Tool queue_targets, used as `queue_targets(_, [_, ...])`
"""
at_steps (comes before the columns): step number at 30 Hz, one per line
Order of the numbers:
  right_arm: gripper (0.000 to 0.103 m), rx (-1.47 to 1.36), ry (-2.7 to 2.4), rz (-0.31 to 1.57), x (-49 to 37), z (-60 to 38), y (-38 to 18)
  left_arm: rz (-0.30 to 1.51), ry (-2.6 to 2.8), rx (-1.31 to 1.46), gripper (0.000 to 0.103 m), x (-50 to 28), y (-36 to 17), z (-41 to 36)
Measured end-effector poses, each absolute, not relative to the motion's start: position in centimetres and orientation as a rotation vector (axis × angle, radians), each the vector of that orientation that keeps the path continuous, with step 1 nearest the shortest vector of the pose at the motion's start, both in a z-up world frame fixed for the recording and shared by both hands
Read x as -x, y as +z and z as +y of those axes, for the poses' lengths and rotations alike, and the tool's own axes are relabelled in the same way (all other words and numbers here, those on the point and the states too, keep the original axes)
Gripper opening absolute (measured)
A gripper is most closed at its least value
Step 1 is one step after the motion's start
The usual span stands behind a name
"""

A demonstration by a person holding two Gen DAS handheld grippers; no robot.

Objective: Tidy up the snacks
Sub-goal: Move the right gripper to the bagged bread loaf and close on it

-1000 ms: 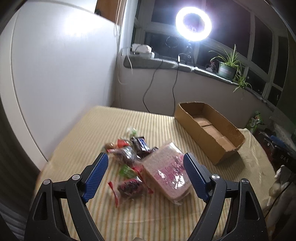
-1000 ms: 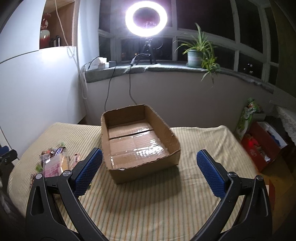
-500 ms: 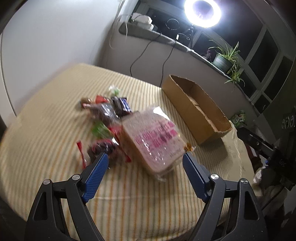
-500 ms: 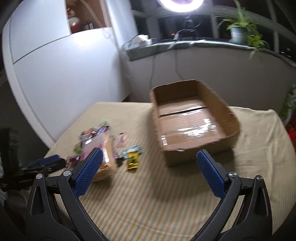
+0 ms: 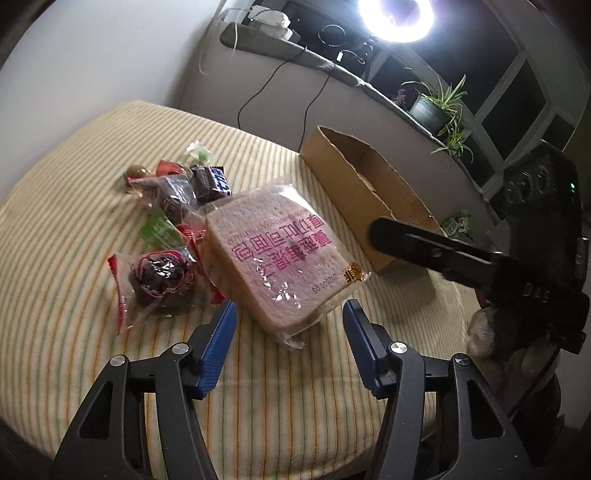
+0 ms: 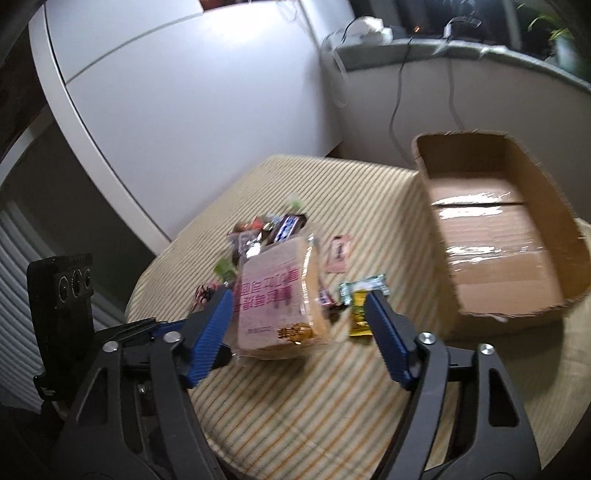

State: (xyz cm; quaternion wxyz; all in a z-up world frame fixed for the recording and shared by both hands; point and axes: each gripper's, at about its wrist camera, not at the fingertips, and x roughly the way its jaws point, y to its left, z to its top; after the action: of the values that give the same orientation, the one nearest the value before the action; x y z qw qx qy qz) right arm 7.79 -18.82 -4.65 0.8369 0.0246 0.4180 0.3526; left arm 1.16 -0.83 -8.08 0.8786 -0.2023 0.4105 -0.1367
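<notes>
A bagged loaf of sliced bread (image 5: 280,254) with pink print lies on the striped tablecloth (image 5: 55,266); it also shows in the right wrist view (image 6: 277,295). Small snack packets are heaped beside it: a dark berry packet (image 5: 159,277), a chocolate bar (image 5: 212,182), a yellow-green packet (image 6: 360,306) and a pink packet (image 6: 338,253). An open, empty cardboard box (image 6: 495,236) stands to the right (image 5: 365,188). My left gripper (image 5: 290,325) is open just in front of the bread. My right gripper (image 6: 299,314) is open, its fingers on either side of the bread's near end.
The table's front edge is close below both grippers. A white cabinet (image 6: 184,103) stands left of the table. A windowsill with cables, a ring light (image 5: 393,18) and a potted plant (image 5: 430,107) lies behind. The right gripper's body (image 5: 532,258) fills the right of the left wrist view.
Both grippers have moved in toward the bread and lower. The right gripper has swung left, away from the box. The left fingers have narrowed somewhat. Nothing has been picked up.
</notes>
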Motion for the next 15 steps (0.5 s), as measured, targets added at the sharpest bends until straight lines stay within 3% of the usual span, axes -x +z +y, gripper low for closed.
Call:
queue_targets(7, [0.071, -0.039, 0.787, 0.984, -9.7, -16.9, -6.5, 0.874, -0.296, 0.443, 0.058, -1.8, -8.7, -0.8])
queue_targets(15, [0.062, -0.023, 0.824, 1.057, -10.8, -15.6, -8.0, 0.888, -0.293, 0.447, 0.058, -2.6, -9.1, -1.2])
